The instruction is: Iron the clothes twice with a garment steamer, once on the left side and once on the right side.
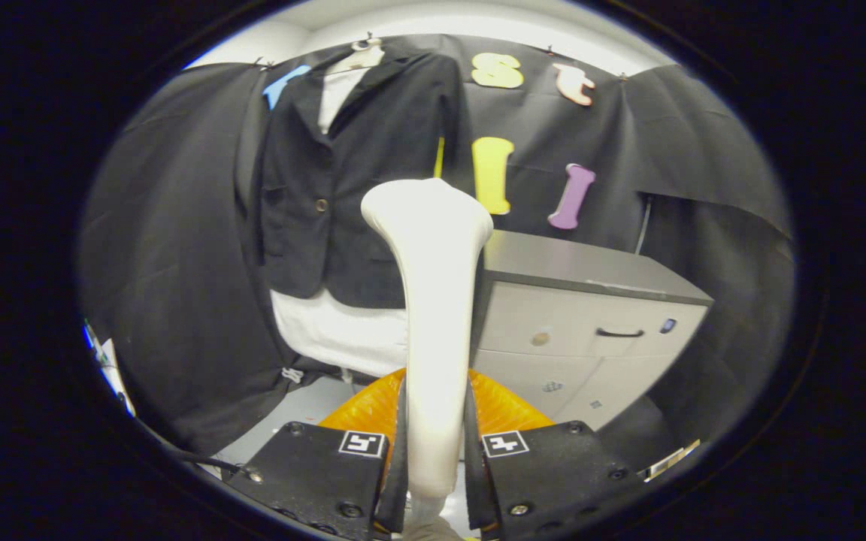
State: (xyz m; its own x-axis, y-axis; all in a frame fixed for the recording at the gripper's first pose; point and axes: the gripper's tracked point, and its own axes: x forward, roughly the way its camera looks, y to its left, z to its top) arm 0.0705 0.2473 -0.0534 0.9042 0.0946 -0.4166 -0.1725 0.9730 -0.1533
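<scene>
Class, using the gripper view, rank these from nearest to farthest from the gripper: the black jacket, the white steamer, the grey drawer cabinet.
1. White steamer: clamped between the fingers of the gripper.
2. Grey drawer cabinet: beyond the fingers, right of the steamer.
3. Black jacket: hanging against the back wall, left of the steamer head.

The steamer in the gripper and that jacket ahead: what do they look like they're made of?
Steamer: looks like smooth moulded plastic, cream, with a soft sheen along its curved head; the gripper is shut on its handle.
Jacket: matte dark woven cloth, probably suiting fabric; it reflects no light, has folded lapels and a small shiny button. The exact fibre cannot be told.
</scene>
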